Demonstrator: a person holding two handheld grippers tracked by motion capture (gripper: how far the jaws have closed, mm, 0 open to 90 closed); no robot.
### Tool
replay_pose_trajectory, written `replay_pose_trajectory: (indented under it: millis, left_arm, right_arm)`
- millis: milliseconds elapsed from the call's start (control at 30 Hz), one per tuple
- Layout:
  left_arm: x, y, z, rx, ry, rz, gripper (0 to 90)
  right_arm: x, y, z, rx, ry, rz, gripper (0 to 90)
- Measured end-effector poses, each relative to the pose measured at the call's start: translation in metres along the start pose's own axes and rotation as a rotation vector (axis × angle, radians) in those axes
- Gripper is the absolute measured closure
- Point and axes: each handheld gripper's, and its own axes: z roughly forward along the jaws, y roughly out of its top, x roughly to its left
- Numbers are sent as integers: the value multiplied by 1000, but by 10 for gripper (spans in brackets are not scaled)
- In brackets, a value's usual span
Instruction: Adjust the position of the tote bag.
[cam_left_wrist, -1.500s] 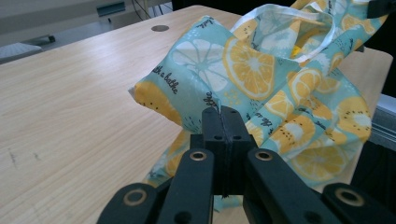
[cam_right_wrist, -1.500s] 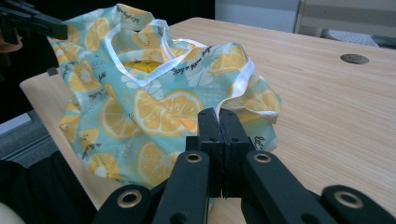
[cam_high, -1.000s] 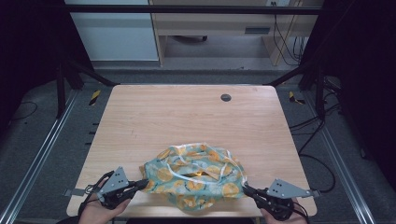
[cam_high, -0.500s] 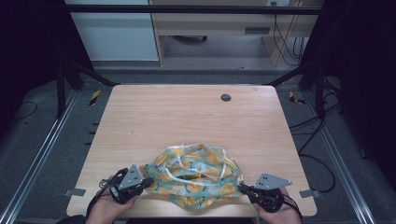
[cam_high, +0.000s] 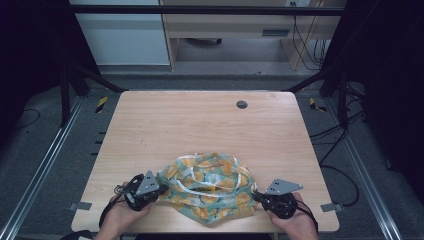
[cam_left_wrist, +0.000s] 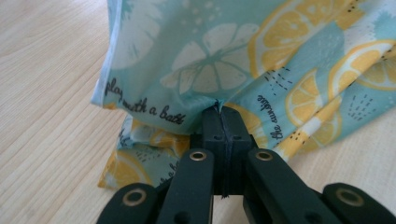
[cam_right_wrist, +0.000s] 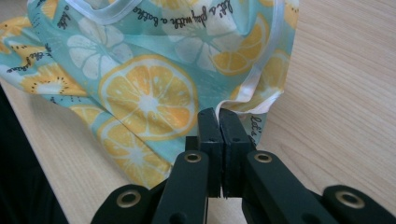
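Both tongs sat at the near edge of the worktop (cam_high: 150, 120), a hand behind each. Left tongs (cam_left_wrist: 223, 109) were pressed together on a pinch of the cloth (cam_high: 207, 187) at its left side; right tongs (cam_right_wrist: 218, 116) were pressed together on its right edge, just below the white hem.

Step in hand, as judged: cloth gripped at two opposite points, ready to lift or pull taut. Next move likely calls for both hands to move apart evenly, keeping both pinches firm so neither slips.

Cloth lay crumpled in a low heap near the front middle of the worktop. Teal fabric, printed with orange and lemon slices and script lettering, white binding looping across the top.

Farther back: bare wood, a small dark round fitting (cam_high: 242, 104) near the far edge.
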Motion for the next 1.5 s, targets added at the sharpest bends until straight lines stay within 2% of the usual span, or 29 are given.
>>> replay_pose_trajectory:
  millis: [333,500,833,1033,1500]
  left_arm:
    - [8,9,14,-12,32,-1,900]
    - [12,11,20,-14,26,-5,900]
    - [19,11,26,-15,38,-33,900]
    - [22,13,28,-12,46,-33,900]
    - [22,12,29,-1,34,-48,900]
  right_arm:
    - [-6,5,6,0,-13,-2,888]
    - [-8,6,7,-2,-18,4,889]
    - [-11,8,10,2,-28,9,890]
    - [-14,10,13,1,-33,6,891]
    - [-14,10,13,9,-46,-5,892]
